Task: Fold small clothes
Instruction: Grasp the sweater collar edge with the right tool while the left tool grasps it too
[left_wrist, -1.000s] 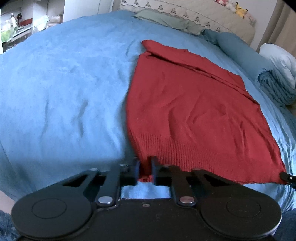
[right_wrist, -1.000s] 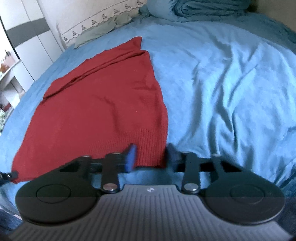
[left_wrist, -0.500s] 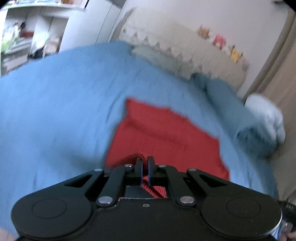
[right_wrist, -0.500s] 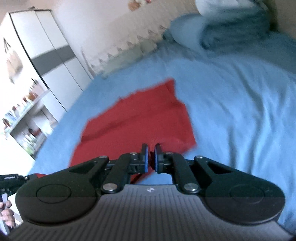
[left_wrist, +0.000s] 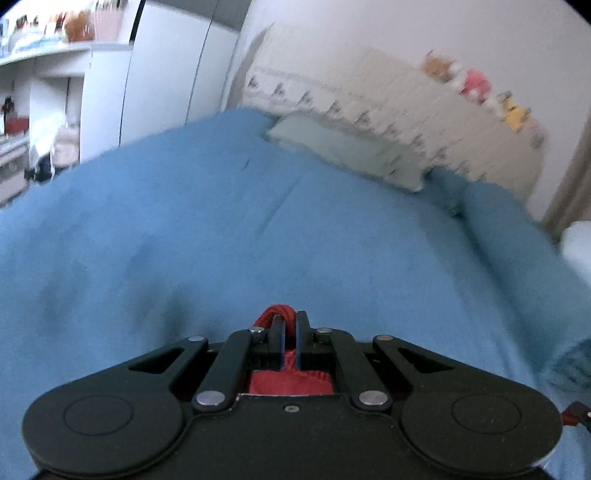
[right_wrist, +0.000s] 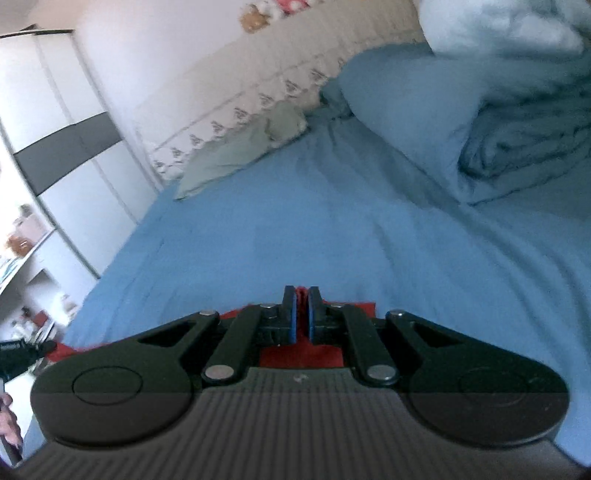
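Two corners of one red knitted garment (left_wrist: 275, 315) are in my grip, one in each hand. My left gripper (left_wrist: 290, 332) has its jaws pressed nearly together on a bunched loop of the red knit, and my right gripper (right_wrist: 302, 314) is likewise clamped tight on a thin edge of the same cloth, red showing between its blue pads (right_wrist: 292, 317). The rest of the garment hangs below and behind both tools, mostly hidden; only red strips peek past the linkages, above the blue bedsheet (left_wrist: 221, 240).

I judge this to be the carry-over of the first fold, hem toward the far end. To do it well, I should keep both hands level with each other and equally far apart so the edge stays taut, then lower it squarely without dragging the layer beneath.

Counting what shows: one garment, two grippers, one pale green pillow (right_wrist: 240, 155), one rolled blue duvet (right_wrist: 517, 129), and a few soft toys, too blurred to count, along the headboard (left_wrist: 424, 122).
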